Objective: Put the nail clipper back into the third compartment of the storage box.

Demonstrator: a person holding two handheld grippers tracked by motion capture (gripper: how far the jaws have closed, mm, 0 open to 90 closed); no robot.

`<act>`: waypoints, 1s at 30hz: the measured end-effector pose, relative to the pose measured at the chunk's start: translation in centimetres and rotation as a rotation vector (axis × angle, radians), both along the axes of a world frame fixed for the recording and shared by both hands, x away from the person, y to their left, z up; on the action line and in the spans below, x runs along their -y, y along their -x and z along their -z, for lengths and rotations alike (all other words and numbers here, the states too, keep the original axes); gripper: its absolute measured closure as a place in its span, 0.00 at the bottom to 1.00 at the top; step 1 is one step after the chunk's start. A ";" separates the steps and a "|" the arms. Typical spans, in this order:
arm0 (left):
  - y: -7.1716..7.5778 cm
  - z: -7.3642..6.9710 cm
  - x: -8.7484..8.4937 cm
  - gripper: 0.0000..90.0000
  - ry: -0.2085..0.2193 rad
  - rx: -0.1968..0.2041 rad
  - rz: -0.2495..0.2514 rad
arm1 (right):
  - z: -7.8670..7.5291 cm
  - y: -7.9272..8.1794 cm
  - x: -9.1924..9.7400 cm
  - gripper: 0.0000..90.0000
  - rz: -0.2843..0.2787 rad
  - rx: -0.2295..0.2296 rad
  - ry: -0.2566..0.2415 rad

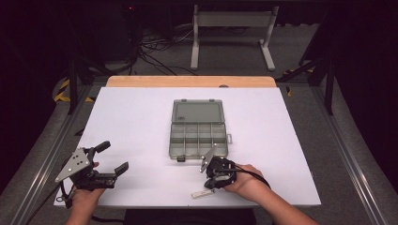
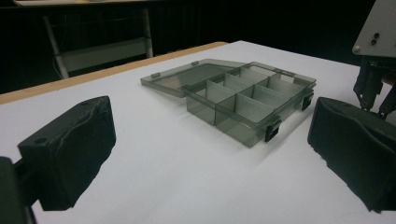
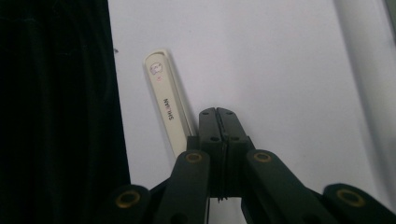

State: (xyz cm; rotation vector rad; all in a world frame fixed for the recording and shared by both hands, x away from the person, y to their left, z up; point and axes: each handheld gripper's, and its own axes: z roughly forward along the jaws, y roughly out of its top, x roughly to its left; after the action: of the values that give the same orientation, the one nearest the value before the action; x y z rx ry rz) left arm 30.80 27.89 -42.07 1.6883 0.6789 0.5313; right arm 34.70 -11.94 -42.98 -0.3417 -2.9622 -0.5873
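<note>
Left gripper: the left gripper [image 1: 111, 158] sits at the near left of the table, held in the person's left hand [image 1: 87, 197]; its two black jaws stand wide apart with nothing between them, and a grey three-cornered plate [image 1: 73, 164] tops it.
Table: a white table [image 1: 131, 122] fills the middle of the high view, with a strip of bare wood [image 1: 190, 81] along its far edge.
Organizer box: a smoky transparent compartment box [image 1: 198, 136] lies at the table's centre, lid [image 1: 197, 112] swung open flat toward the far side; the dividers form two rows of cells, with dark latches [image 2: 272, 132] on the near wall. I cannot tell whether any cell holds something.
White stick: a slim cream-white flat stick [image 3: 168, 107] with printed lettering lies on the table near the near edge, just beside the right gripper's tips.
Right gripper: the right gripper [image 3: 217, 116], in the right hand [image 1: 246, 182] near the box's near edge, has its jaws pressed together and holds nothing.
Room: dark grey floor, a tangle of black cables [image 1: 155, 51] at far left, a grey metal frame [image 1: 232, 35] beyond the table, and metal rails [image 1: 349, 154] along the sides.
</note>
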 end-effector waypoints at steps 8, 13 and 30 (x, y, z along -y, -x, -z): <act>0.0 0.0 0.1 0.02 0.004 -0.001 0.002 | 0.1 0.6 0.3 1.00 -0.010 -0.009 -0.005; 0.0 0.0 0.0 0.02 0.001 -0.002 0.003 | 0.1 0.6 0.4 1.00 -0.017 -0.004 -0.017; 0.0 0.0 0.1 0.02 0.003 -0.005 0.006 | -1.2 2.5 -0.3 0.41 -0.052 0.103 -0.054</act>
State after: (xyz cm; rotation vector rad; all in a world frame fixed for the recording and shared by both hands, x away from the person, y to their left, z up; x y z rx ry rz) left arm 30.84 27.81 -42.09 1.6882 0.6780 0.5221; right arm 32.22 -11.66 -41.73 -0.2362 -3.0354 -0.6983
